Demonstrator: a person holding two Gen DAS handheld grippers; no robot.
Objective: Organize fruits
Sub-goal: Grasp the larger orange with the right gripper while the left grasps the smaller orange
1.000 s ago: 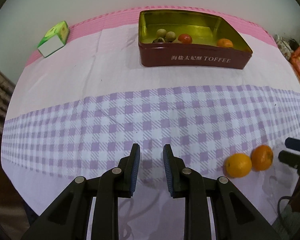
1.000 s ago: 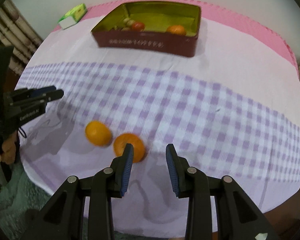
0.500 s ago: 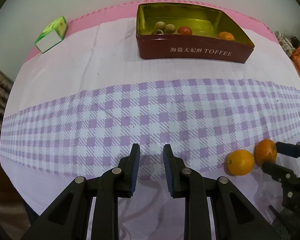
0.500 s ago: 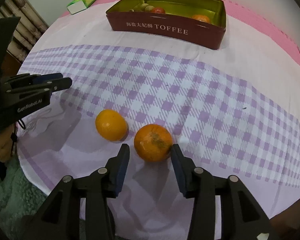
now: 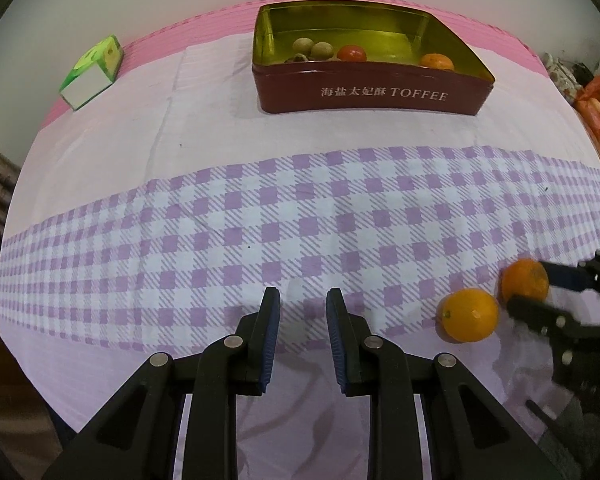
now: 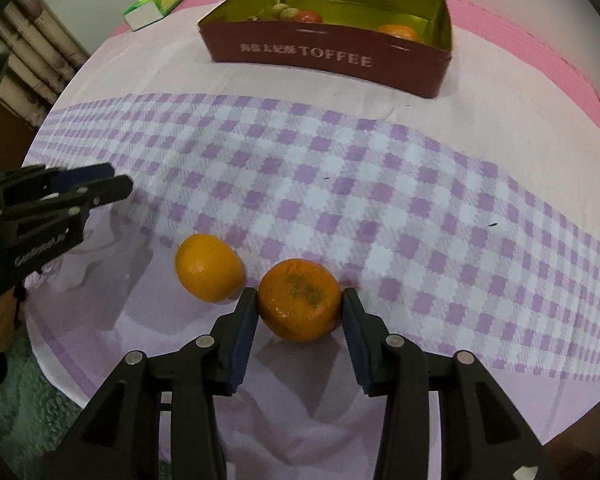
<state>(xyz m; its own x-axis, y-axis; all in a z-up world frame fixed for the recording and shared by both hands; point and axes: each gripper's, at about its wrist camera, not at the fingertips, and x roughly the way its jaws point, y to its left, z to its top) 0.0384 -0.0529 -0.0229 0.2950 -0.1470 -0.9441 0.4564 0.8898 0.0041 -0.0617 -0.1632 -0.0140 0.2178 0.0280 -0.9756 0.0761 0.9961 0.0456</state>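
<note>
While the left gripper (image 5: 302, 312) hangs shut and empty well aside, the right gripper (image 6: 299, 312) closes its jaws, pads touching the blotched round orange (image 6: 299, 305) on the checked cloth (image 6: 380, 200).

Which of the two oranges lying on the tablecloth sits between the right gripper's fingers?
The darker orange with the brownish scuffed patch: it sits between the closing right gripper. The smoother, brighter orange lies free beside it.
</note>
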